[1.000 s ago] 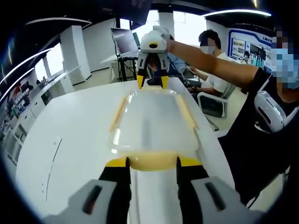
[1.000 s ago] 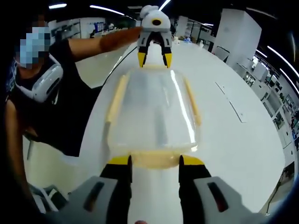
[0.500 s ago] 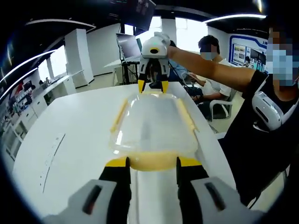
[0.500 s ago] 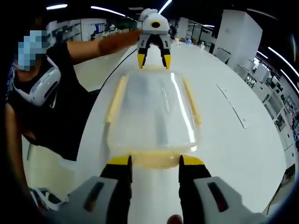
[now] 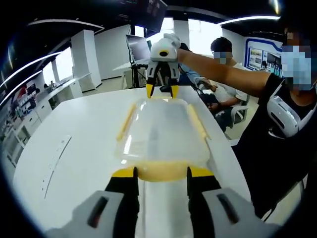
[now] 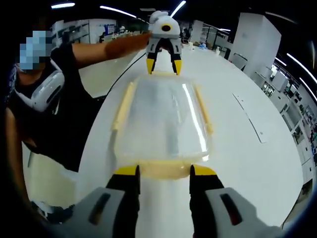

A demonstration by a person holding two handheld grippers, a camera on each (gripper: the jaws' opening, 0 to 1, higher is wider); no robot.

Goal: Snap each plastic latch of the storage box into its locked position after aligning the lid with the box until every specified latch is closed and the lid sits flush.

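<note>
The clear storage box (image 5: 162,131) is sitting on a white table (image 5: 74,148), lid (image 6: 161,116) on and looking aligned with the base.

The left gripper (image 5: 161,172) is standing at one short end, jaws apart on either side of the yellow end latch (image 5: 161,170); whether the tips are touching it cannot be told. The right gripper (image 6: 162,171) is doing the same at the opposite short end, jaws parted around its own end latch (image 6: 162,169). Each is also appearing at the far end of the other's view.

Progress, as a judgement: lid placement seems done. The long side latches (image 5: 125,121) (image 5: 197,120) are lying along the lid edges, but whether they are snapped shut cannot be read. The two end latches are the ones being addressed; their lock state is unclear. What remains is likely pressing both ends home and confirming the lid is sitting flush.

A person (image 5: 290,99) is standing at the table's right side in the left gripper view.
</note>
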